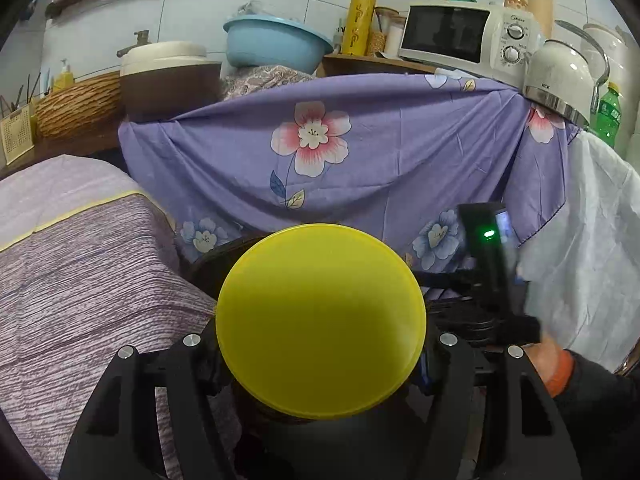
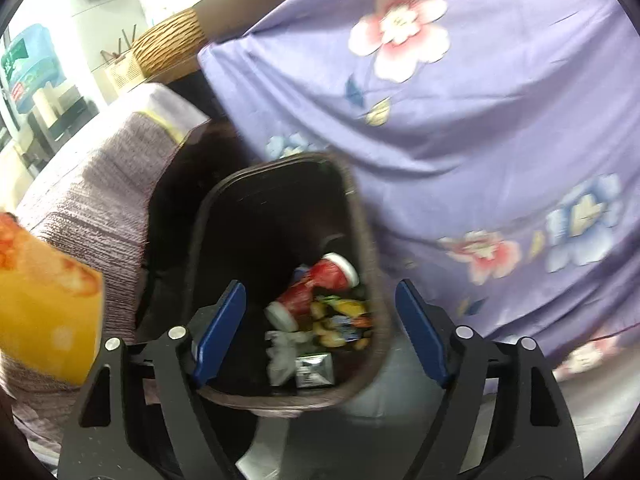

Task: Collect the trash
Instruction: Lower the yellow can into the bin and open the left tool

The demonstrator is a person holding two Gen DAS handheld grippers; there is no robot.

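one dark bin [image 2: 360,216] stands by the purple flowered cloth [image 2: 500,120]; inside it lie two red cups [image 2: 320,280], one white crumpled tissue [image 2: 282,354], one silvery packet [image 2: 314,370]. one yellow lid [image 1: 320,320], one microwave [image 1: 460,36], one blue basin [image 1: 276,44] above the cloth.

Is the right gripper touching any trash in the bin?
Apart. The right wrist view shows the right gripper with its blue pads spread and nothing between them; the red can lies below, inside the bin.

Both grippers are black, ribbed frames with silver screw heads; the right gripper [image 2: 320,330] carries blue pads [image 2: 220,332]. An orange cuff [image 1: 558,374] edges a dark sleeve [image 1: 600,396].
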